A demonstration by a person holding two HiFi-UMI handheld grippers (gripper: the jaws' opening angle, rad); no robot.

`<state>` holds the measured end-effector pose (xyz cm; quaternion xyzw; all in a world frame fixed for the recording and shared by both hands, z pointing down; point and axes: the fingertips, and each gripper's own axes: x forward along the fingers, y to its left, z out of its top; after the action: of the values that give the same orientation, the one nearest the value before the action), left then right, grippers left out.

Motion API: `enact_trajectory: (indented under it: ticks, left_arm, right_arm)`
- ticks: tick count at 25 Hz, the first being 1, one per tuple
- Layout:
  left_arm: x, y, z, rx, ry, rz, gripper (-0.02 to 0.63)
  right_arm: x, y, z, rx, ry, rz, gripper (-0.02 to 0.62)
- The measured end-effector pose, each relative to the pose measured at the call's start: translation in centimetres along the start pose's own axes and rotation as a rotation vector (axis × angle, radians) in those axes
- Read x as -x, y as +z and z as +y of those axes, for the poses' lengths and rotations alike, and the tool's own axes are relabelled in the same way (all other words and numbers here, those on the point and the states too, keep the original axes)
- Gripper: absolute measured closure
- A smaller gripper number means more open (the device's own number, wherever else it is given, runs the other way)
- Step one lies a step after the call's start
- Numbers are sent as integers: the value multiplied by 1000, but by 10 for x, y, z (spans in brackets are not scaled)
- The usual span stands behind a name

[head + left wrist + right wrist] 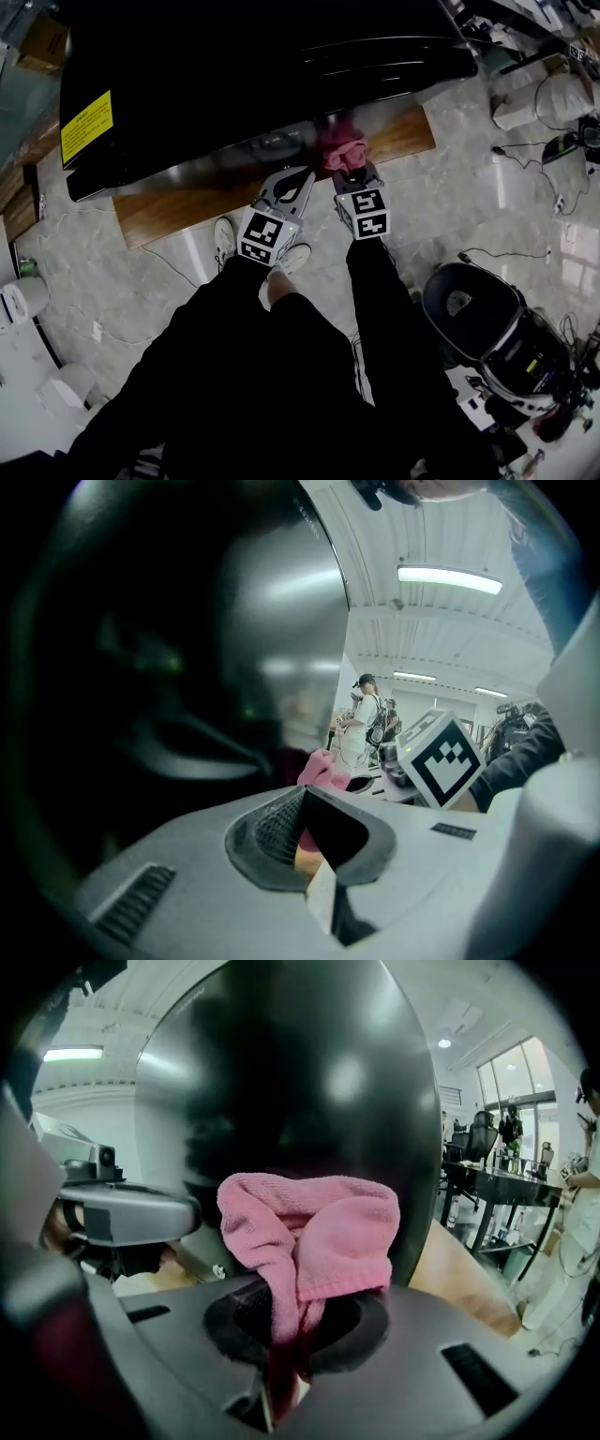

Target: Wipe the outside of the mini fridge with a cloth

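Observation:
The black mini fridge (262, 56) with a yellow label stands on a wooden board (187, 211). My right gripper (352, 175) is shut on a pink cloth (343, 150) and holds it against the fridge's lower front. In the right gripper view the cloth (319, 1232) bunches up out of the jaws in front of the glossy fridge (281, 1082). My left gripper (298, 180) sits just left of it, shut and with nothing in it, close to the fridge. From the left gripper view the cloth (319, 769) peeks past the dark fridge (187, 667).
A black wheeled device (473, 314) stands on the tiled floor at the right, with cables (525, 150) around it. White units (23, 300) are at the left and a cardboard box (42, 42) at the top left. A person (361, 719) stands far off.

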<state>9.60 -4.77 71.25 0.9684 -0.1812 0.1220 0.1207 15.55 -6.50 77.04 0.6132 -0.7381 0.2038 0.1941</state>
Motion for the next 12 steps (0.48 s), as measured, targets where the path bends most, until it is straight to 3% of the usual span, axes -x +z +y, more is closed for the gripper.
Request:
enact_trajectory:
  ticks: [7,12]
  left_arm:
    - [9,2,-3,17,20,36,601]
    - [23,13,-10,-1,0,36,600]
  right_arm:
    - [-6,-23,-8,-54,4,122,540]
    - [20,-11,0,-73,-9,108,540]
